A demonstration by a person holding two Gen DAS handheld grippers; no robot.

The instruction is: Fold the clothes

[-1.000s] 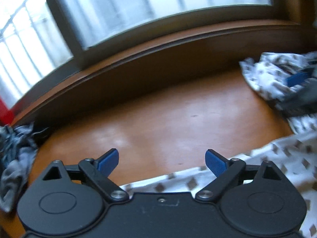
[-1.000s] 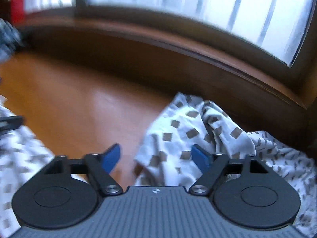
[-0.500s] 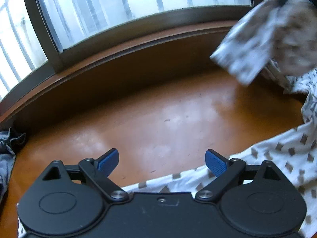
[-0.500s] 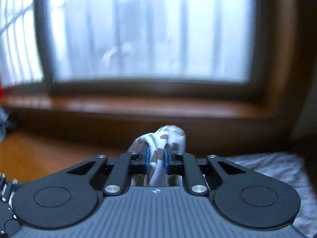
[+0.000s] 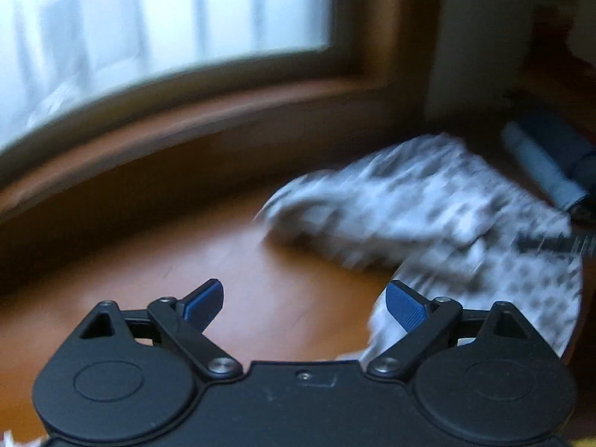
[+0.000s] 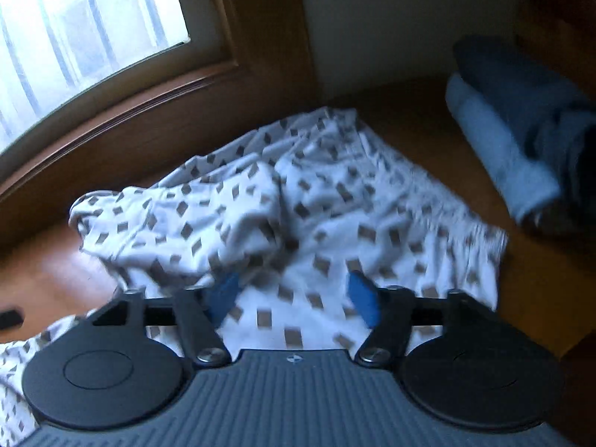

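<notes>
The white cotton garment printed with small brown squares (image 6: 298,201) lies rumpled on the orange-brown wooden bench (image 5: 260,260), spreading directly ahead of the right claw (image 6: 294,298) and running under it toward the near left. Its long axis runs from the near left, by that claw's left side, away to the far right, where a gathered, elastic-looking edge faces the right end of the bench. One flap is folded back over the middle, and its loose end points left toward the window. In the left wrist view the same garment (image 5: 428,216) is blurred and sits ahead and to the right of the left claw (image 5: 303,303), with a fold just behind the right fingertip.

The wooden-framed window (image 6: 85,33) stands beyond the garment, ahead and left of the right claw. A folded stack of dark blue and pale blue cloth (image 6: 514,126) rests ahead and far right of it, apart from the garment.

The right claw is spread wide above the cloth, its blue pads (image 6: 363,300) gripping nothing. The left claw is likewise spread wide over bare wood, holding nothing. No brand, label or writing can be read anywhere.
</notes>
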